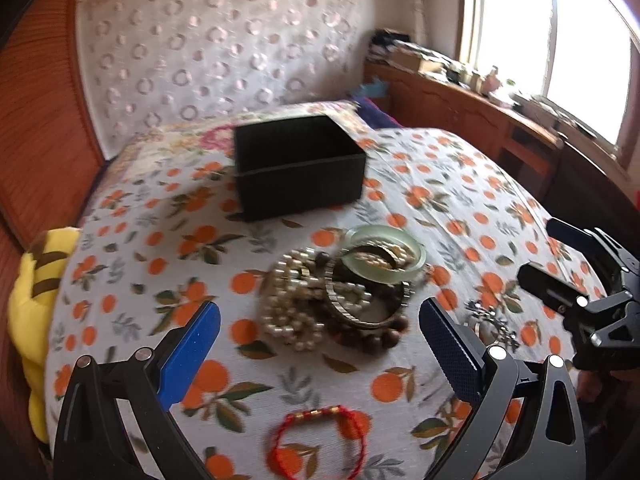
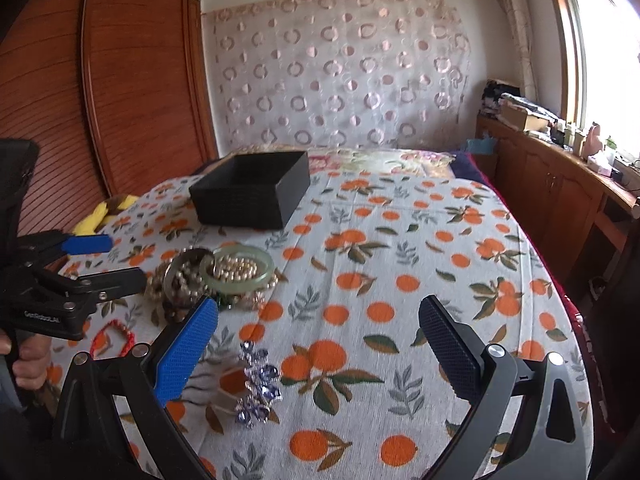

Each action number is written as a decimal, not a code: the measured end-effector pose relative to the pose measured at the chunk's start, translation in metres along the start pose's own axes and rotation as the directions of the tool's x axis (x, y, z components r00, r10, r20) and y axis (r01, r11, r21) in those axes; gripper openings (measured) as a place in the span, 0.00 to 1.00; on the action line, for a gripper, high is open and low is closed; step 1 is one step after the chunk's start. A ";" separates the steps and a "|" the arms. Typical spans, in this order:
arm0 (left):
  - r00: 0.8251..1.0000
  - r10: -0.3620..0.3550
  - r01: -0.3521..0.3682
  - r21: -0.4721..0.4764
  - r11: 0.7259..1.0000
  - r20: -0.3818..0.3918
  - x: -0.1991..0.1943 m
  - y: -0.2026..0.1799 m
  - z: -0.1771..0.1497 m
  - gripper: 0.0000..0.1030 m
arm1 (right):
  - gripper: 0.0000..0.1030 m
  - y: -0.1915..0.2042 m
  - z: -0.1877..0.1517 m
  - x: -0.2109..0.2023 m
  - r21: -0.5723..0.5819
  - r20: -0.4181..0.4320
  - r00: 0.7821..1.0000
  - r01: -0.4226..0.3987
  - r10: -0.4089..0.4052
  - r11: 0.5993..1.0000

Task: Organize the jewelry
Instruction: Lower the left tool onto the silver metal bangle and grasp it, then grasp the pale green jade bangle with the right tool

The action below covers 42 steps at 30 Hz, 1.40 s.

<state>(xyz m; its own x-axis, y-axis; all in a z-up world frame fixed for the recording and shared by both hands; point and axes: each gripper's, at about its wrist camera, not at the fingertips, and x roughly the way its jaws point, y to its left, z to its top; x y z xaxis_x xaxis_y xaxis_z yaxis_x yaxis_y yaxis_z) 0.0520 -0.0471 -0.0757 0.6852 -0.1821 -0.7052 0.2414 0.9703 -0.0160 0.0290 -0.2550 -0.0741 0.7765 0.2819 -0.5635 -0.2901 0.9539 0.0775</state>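
An open black box (image 1: 299, 168) (image 2: 252, 192) stands on the orange-patterned cloth. In front of it lies a heap of jewelry: a pearl necklace (image 1: 294, 312), a pale green bangle (image 1: 386, 254) (image 2: 238, 270), a metal watch band (image 1: 366, 300) and dark wooden beads (image 1: 376, 336). A red cord bracelet (image 1: 320, 440) (image 2: 114, 336) lies nearest. A purple crystal hair clip (image 2: 258, 384) (image 1: 490, 320) lies between the grippers. My left gripper (image 1: 320, 344) (image 2: 102, 260) hovers open just short of the heap. My right gripper (image 2: 320, 344) (image 1: 556, 252) is open and empty, right of the heap.
A yellow plush toy (image 1: 28, 312) lies at the cloth's left edge. A wooden wardrobe (image 2: 120, 80) stands left, a patterned curtain (image 2: 340, 72) behind. A cluttered wooden cabinet (image 2: 560, 184) runs under the window on the right. A hand (image 2: 24, 356) holds the left gripper.
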 end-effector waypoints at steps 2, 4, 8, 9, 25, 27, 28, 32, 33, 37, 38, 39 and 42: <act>1.000 -0.022 0.022 0.014 1.000 -0.016 0.006 -0.004 0.002 0.94 | 0.98 -0.001 -0.003 0.003 -0.002 -0.016 1.000 -0.013 0.013 1.000; 0.998 -0.049 0.050 0.026 0.998 -0.035 0.013 -0.007 0.005 0.90 | 0.98 -0.001 -0.006 0.005 -0.008 -0.032 0.999 -0.023 0.023 1.000; 0.994 -0.082 0.086 0.049 0.995 -0.079 0.027 -0.013 0.008 0.80 | 0.98 -0.002 -0.009 0.007 -0.008 -0.044 0.998 -0.040 0.040 0.999; 0.993 -0.083 0.088 0.055 0.995 -0.085 0.029 -0.015 0.008 0.78 | 0.98 -0.003 -0.008 0.007 -0.008 -0.045 0.998 -0.043 0.043 0.999; 0.992 -0.034 0.058 0.189 0.980 -0.123 0.050 -0.030 0.015 0.63 | 0.98 -0.005 -0.009 0.010 -0.001 -0.055 0.996 -0.067 0.067 0.998; 0.992 -0.042 0.064 0.184 0.981 -0.123 0.048 -0.029 0.014 0.55 | 0.98 -0.004 -0.009 0.010 0.001 -0.055 0.996 -0.068 0.068 0.998; 0.992 -0.049 0.068 0.167 0.984 -0.117 0.047 -0.028 0.013 0.55 | 0.98 -0.004 -0.009 0.010 0.001 -0.055 0.996 -0.068 0.068 0.998; 0.994 -0.059 0.069 0.123 0.990 -0.087 0.040 -0.022 0.010 0.54 | 0.98 -0.004 -0.009 0.011 -0.003 -0.061 0.996 -0.070 0.069 0.998; 0.995 -0.059 0.068 0.113 0.991 -0.079 0.038 -0.021 0.011 0.54 | 0.98 -0.003 -0.008 0.012 -0.007 -0.068 0.995 -0.070 0.069 0.998; 0.998 -0.064 0.065 0.060 0.996 -0.029 0.024 -0.009 0.014 0.54 | 0.98 0.001 -0.003 0.014 -0.036 -0.080 0.994 -0.077 0.074 0.996; 0.998 -0.063 0.064 0.051 0.997 -0.021 0.021 -0.006 0.014 0.54 | 0.98 0.001 0.000 0.014 -0.041 -0.078 0.994 -0.082 0.079 0.996; 0.998 -0.062 0.062 0.040 0.997 -0.012 0.018 -0.002 0.015 0.54 | 0.98 0.002 0.004 0.015 -0.042 -0.077 0.993 -0.091 0.088 0.995; 0.998 -0.058 0.058 0.016 0.998 0.010 0.009 0.008 0.016 0.54 | 0.96 0.005 0.018 0.020 -0.055 -0.083 0.989 -0.129 0.125 0.990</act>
<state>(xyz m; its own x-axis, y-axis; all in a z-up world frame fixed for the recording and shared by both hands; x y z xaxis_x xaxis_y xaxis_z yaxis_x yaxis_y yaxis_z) 0.0707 -0.0438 -0.0704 0.6770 -0.2397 -0.6959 0.2919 0.9554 -0.0451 0.0533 -0.2425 -0.0705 0.6853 0.3891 -0.6156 -0.4188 0.9021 0.1041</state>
